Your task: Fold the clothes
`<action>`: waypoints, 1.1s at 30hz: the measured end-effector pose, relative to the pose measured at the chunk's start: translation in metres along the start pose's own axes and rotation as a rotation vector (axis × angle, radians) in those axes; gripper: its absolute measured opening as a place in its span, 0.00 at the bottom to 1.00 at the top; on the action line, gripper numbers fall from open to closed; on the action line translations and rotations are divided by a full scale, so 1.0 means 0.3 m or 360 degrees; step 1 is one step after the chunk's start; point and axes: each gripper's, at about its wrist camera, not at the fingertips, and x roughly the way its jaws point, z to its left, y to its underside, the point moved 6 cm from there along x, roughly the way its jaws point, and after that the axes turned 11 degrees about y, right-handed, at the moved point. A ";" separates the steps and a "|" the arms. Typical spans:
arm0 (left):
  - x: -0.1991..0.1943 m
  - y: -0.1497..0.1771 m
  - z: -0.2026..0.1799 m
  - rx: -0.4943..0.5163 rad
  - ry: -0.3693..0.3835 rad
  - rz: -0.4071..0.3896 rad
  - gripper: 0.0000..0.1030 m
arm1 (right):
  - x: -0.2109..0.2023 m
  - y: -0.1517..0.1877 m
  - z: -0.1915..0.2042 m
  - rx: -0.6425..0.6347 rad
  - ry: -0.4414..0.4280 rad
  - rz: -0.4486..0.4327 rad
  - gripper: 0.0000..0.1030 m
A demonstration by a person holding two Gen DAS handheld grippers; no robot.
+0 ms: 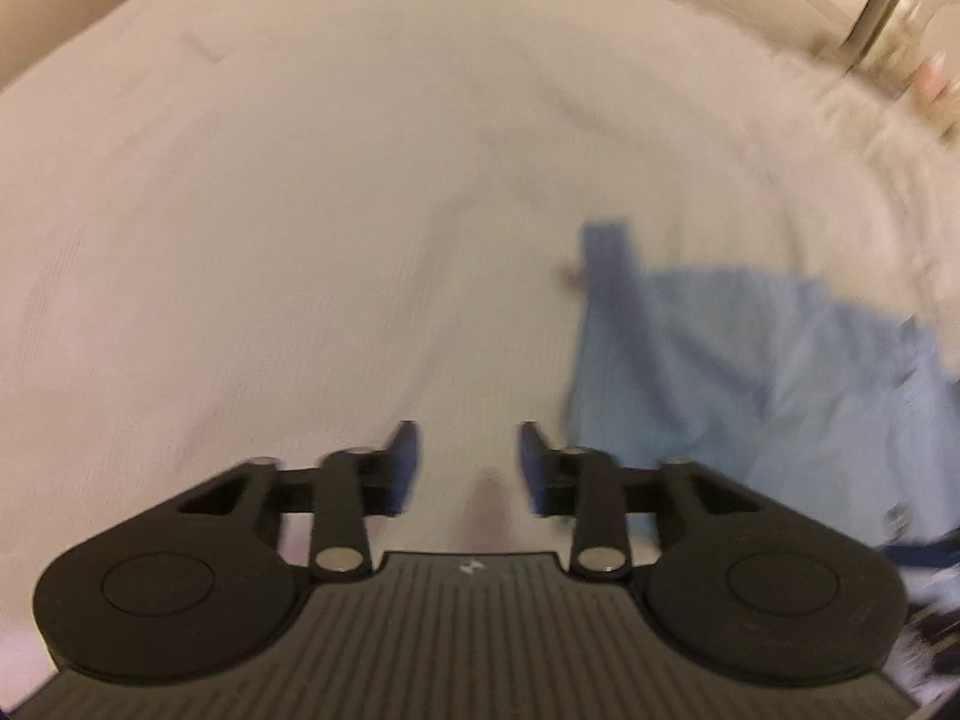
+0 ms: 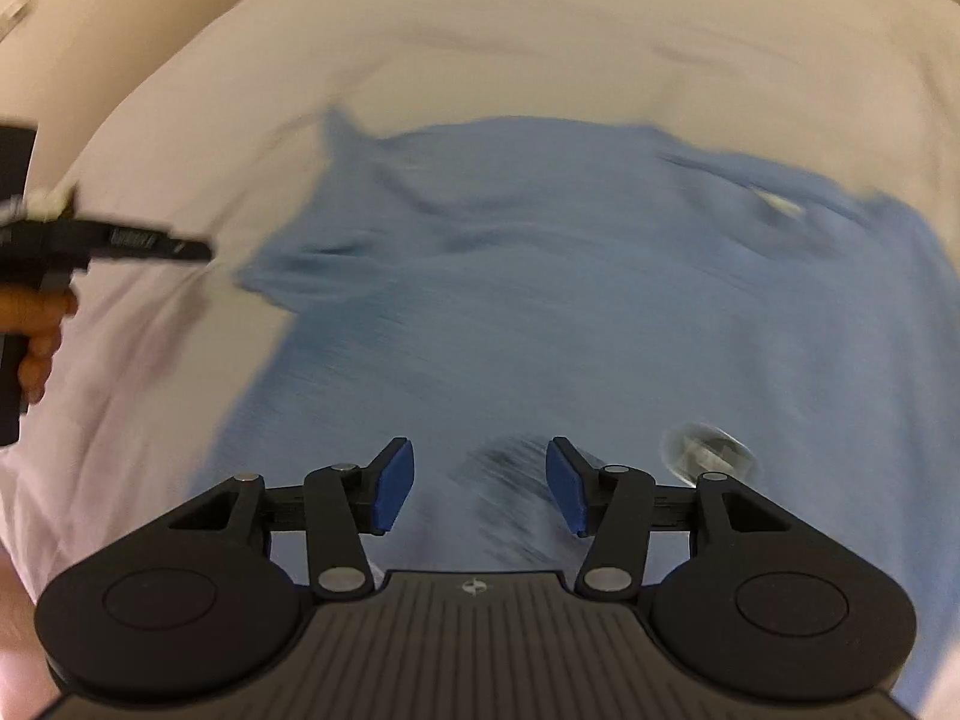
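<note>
My right tool (image 2: 479, 483) is open and holds nothing, just above the blue shirt (image 2: 570, 300) lying rumpled on the white bed (image 2: 540, 48). My left tool (image 1: 469, 462) is open and empty too, over bare sheet beside it. I might pinch the sheet too. One shirt, two tools.

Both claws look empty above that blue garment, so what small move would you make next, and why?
Probably lower the right claw onto the light blue garment and pinch it. It hangs open right over the cloth spread on the white sheet, while the left claw, also open, is over bare sheet beside it.
</note>
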 end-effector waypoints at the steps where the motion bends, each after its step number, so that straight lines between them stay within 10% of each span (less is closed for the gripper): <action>1: 0.018 -0.031 -0.010 0.0029 0.0053 -0.0008 0.39 | 0.019 -0.016 0.041 -0.0042 -0.0014 -0.0005 0.50; 10: 0.350 -0.248 -0.128 0.0494 0.0505 0.0215 0.51 | 0.132 -0.091 0.261 -0.0148 -0.0067 -0.0023 0.50; 15: 0.382 -0.254 -0.116 0.0482 0.0629 0.0371 0.04 | 0.163 -0.071 0.263 -0.0065 -0.0023 -0.0008 0.52; 23: 0.318 -0.294 0.021 0.0358 0.0247 0.0152 0.08 | 0.166 -0.095 0.282 -0.0038 0.0026 -0.0055 0.53; 27: 0.200 -0.262 0.047 0.0291 0.0315 0.0105 0.19 | 0.155 -0.116 0.331 -0.0132 0.0070 -0.0121 0.53; 33: 0.159 -0.048 -0.020 0.0177 0.0555 0.0392 0.44 | 0.155 -0.074 0.401 -0.0402 0.0180 -0.0126 0.53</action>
